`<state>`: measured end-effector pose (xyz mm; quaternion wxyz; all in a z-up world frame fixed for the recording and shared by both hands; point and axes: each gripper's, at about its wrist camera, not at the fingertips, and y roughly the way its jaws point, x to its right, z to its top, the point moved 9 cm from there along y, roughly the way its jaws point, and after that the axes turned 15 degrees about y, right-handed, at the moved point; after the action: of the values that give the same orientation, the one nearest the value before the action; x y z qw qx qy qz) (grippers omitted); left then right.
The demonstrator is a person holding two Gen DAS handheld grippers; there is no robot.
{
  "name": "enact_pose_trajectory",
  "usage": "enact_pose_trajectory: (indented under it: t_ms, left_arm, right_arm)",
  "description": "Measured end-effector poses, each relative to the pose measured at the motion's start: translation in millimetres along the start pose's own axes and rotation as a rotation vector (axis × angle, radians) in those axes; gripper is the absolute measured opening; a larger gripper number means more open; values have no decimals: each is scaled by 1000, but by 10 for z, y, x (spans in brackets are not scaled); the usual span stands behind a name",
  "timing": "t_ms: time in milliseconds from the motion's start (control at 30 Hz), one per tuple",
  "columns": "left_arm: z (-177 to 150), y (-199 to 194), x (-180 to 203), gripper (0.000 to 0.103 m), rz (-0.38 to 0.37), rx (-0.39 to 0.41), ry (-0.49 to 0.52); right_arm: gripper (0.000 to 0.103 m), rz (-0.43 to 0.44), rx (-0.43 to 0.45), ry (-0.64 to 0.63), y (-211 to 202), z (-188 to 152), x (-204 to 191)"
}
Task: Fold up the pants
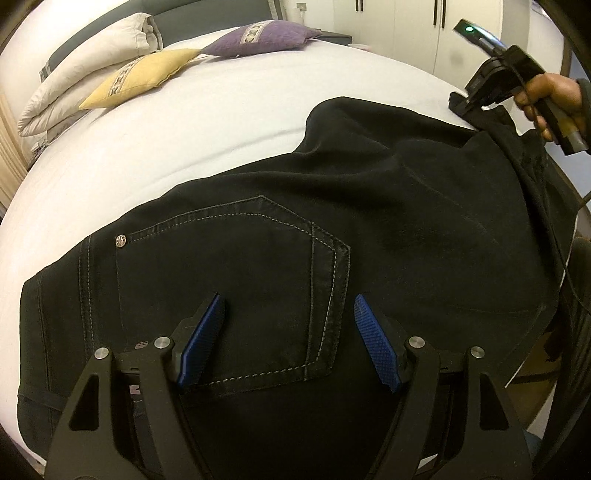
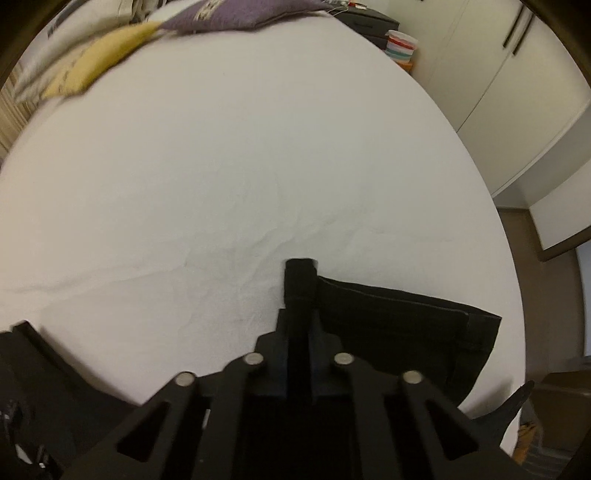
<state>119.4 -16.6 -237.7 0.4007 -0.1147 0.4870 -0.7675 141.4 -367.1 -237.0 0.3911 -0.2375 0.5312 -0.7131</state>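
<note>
Hovering over the back pocket (image 1: 236, 291) of the black pants (image 1: 369, 229), the left tongs (image 1: 288, 310) are standing spread, blue pads (image 1: 201, 343) apart and gripping nothing. The right tongs (image 2: 300, 273) are pressed together, pinching the hem end of a pant leg (image 2: 399, 325) near the bed's edge; a hand (image 1: 543, 99) is gripping their handle. The pants are lying across a white bed sheet (image 2: 229, 177), lightly creased. A yellow cushion (image 1: 140, 77), a purple cushion (image 1: 258, 38) and a folded cream duvet (image 1: 85, 74) are sitting toward the headboard (image 1: 221, 9). White wardrobe doors (image 2: 491, 74) are lining the far wall.
</note>
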Motion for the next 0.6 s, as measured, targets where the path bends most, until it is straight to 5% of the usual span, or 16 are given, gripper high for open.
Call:
enact_pose_trajectory:
  t_ms: [267, 533, 600]
  left_arm:
    - [37, -11, -33, 72, 16, -9, -13]
    - [28, -18, -38, 75, 39, -24, -42]
    - [15, -28, -39, 76, 42, -26, -55]
  right_arm:
    - [4, 257, 172, 213, -717, 23, 659]
    - [4, 433, 334, 523, -1210, -691, 1765]
    - [4, 418, 354, 576, -1236, -908, 1930]
